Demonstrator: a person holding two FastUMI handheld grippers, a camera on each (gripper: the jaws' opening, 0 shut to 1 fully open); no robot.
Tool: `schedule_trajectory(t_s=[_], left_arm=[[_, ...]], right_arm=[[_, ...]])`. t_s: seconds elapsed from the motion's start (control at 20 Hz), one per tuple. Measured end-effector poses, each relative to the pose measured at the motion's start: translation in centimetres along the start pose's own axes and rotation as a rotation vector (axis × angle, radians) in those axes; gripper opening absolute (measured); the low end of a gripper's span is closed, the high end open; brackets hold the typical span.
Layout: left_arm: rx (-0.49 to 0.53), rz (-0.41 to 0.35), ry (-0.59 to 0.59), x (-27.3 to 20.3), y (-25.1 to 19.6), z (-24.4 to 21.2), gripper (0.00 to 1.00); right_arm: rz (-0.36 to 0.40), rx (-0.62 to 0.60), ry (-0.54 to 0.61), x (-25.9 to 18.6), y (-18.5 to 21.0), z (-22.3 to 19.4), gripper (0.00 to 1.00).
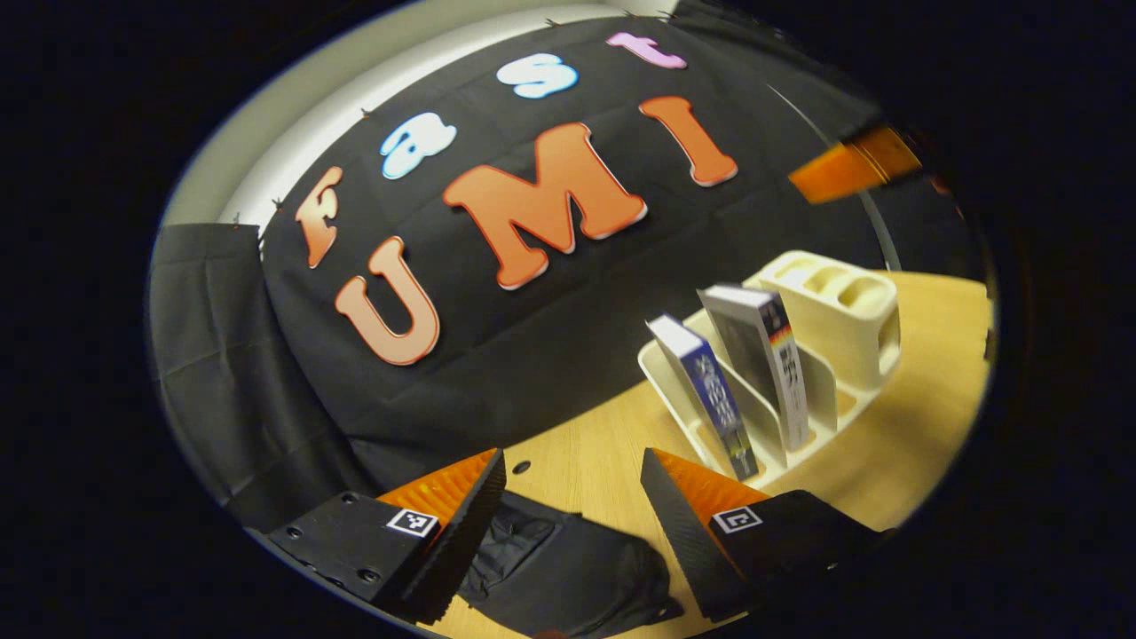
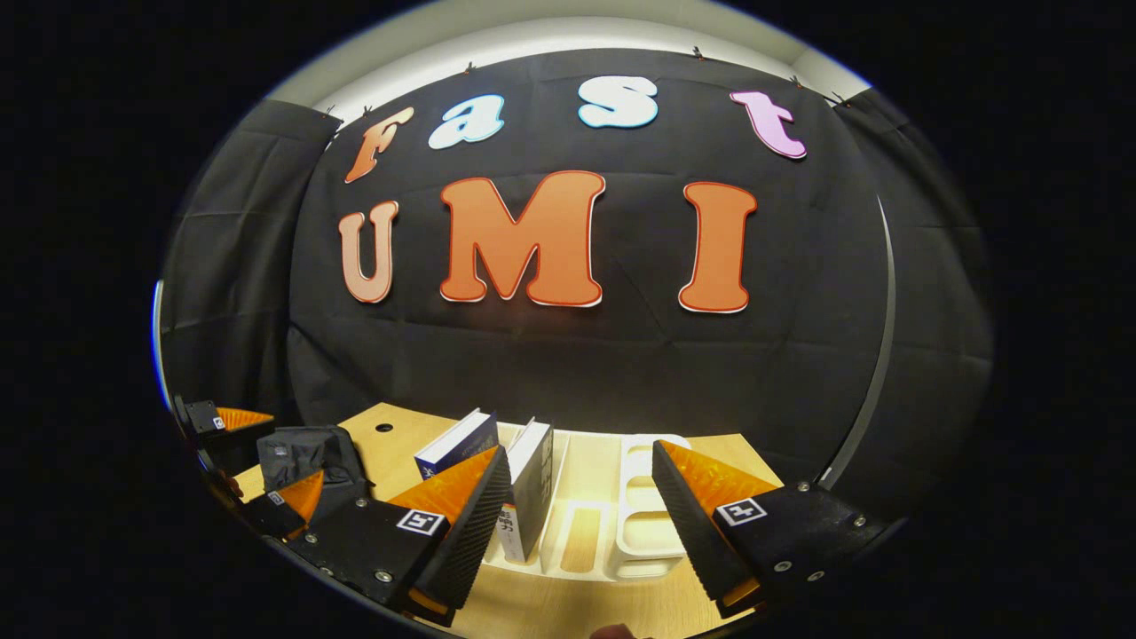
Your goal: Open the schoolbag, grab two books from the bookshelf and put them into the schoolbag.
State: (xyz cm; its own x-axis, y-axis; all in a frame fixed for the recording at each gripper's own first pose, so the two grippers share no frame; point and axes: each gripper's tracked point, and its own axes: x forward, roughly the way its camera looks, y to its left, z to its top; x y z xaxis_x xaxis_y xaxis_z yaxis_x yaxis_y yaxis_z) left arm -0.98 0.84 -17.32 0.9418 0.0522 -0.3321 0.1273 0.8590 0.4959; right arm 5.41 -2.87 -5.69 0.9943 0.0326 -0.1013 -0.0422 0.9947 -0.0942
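Black cloth wall behind a light wooden table — pale ceiling strip above.

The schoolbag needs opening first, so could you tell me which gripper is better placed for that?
Probably left: the left gripper hangs open directly over the schoolbag, while the right gripper faces the bookshelf.

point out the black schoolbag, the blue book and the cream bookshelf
black fabric schoolbag (image 1: 568, 568), left gripper view, on its crumpled top
blue-covered book (image 1: 710, 390), left gripper view, on its spine
cream plastic bookshelf (image 2: 652, 532), right gripper view, on its bare slotted holder
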Motion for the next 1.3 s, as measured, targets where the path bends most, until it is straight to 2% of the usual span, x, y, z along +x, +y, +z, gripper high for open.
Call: schedule_trajectory(t_s=[0.2, 0.45, 0.75, 1.1, 1.15, 1.2, 1.25, 1.3], left_arm=[[0.156, -0.021, 0.200, -0.9, -1.6, -8.7, 0.96], [0.293, -0.054, 0.322, -1.6, -2.6, -15.3, 0.97], [0.371, -0.031, 0.416, -0.4, -2.4, -19.3, 0.96], [0.445, 0.051, 0.460, 1.3, -1.1, -20.5, 0.94], [0.448, 0.048, 0.466, 1.7, -0.8, -20.7, 0.92], [0.449, 0.044, 0.477, 2.1, -0.6, -20.7, 0.81], [0.439, 0.038, 0.487, 2.3, -0.4, -20.7, 0.77], [0.425, 0.031, 0.487, 2.4, -0.2, -20.5, 0.68]], right_arm=[[-0.031, -0.011, 0.030, 1.1, -1.5, -1.4, 0.95], [-0.048, -0.007, 0.061, 2.0, -2.6, -2.8, 0.95], [-0.038, -0.015, 0.080, 2.4, -2.8, -3.7, 0.95], [-0.039, -0.013, 0.086, 2.2, -3.7, -3.8, 0.95], [-0.034, -0.011, 0.087, 2.2, -3.9, -3.8, 0.95], [-0.029, -0.012, 0.088, 2.2, -3.9, -3.8, 0.95], [-0.024, -0.016, 0.091, 2.1, -4.0, -3.9, 0.95], [-0.019, -0.020, 0.089, 2.0, -4.0, -3.9, 0.95]])
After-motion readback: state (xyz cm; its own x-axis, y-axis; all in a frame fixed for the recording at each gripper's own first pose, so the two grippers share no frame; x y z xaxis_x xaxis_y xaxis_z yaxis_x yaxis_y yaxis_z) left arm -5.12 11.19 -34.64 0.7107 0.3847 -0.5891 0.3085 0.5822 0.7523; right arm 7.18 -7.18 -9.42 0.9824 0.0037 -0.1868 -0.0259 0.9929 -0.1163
